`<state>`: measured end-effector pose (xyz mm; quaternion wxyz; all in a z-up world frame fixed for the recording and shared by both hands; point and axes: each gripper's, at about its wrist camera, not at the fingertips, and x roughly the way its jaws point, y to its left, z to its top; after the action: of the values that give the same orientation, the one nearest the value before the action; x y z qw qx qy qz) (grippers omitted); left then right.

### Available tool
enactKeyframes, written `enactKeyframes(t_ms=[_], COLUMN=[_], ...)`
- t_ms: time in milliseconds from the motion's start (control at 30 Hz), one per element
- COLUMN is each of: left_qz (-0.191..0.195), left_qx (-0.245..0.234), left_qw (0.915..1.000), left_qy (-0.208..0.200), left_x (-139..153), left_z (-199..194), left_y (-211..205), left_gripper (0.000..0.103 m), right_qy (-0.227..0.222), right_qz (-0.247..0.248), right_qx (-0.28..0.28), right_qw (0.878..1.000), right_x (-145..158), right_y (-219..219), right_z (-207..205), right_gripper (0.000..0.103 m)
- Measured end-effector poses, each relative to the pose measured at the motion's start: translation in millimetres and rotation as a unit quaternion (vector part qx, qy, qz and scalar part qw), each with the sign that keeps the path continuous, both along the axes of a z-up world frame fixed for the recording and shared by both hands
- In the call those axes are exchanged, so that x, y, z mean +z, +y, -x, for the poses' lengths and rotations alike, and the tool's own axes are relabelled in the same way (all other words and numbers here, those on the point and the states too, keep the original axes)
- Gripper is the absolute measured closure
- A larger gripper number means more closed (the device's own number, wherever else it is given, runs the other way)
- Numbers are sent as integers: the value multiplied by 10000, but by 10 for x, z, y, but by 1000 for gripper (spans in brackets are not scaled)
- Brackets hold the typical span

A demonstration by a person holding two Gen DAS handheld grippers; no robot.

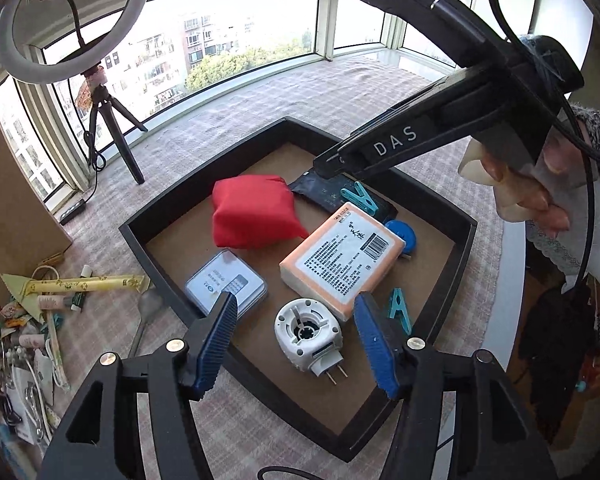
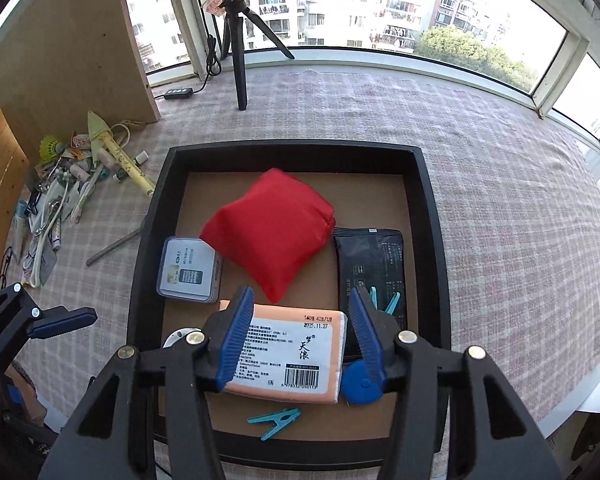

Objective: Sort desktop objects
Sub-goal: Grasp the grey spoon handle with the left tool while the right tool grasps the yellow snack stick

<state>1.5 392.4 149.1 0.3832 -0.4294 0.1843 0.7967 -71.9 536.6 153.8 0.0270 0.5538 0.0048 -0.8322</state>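
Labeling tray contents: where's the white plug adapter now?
Left wrist view: white plug adapter lies in the black tray, near corner, between grey case and orange tissue pack.

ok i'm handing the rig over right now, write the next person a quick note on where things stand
Left gripper: open, nothing held, above the white plug-in device near the tray's front rim.
Right gripper: open, nothing held, over the orange tissue pack.
In the black tray: red pouch, small clear box, black packet, blue round tape measure, two teal clothespins, plus the pack and plug device.
Left: a pile of small items on the cloth beside the tray, including a metal spoon lying next to its left wall.
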Motion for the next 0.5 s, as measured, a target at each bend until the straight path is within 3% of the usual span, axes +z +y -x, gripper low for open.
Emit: enactKeyframes(t_ms=[500], left_qz=[403], left_qx=[1228], left_qw=[9915], left_qy=[-143], left_x=[-401], left_z=[626], left_y=[-1065], left_gripper=[45], right_qy=[-35], right_qz=[63], right_qx=[1510], right_qw=[9885], right_x=[-127], right_y=[-1154], right_z=[641], right_gripper=[54])
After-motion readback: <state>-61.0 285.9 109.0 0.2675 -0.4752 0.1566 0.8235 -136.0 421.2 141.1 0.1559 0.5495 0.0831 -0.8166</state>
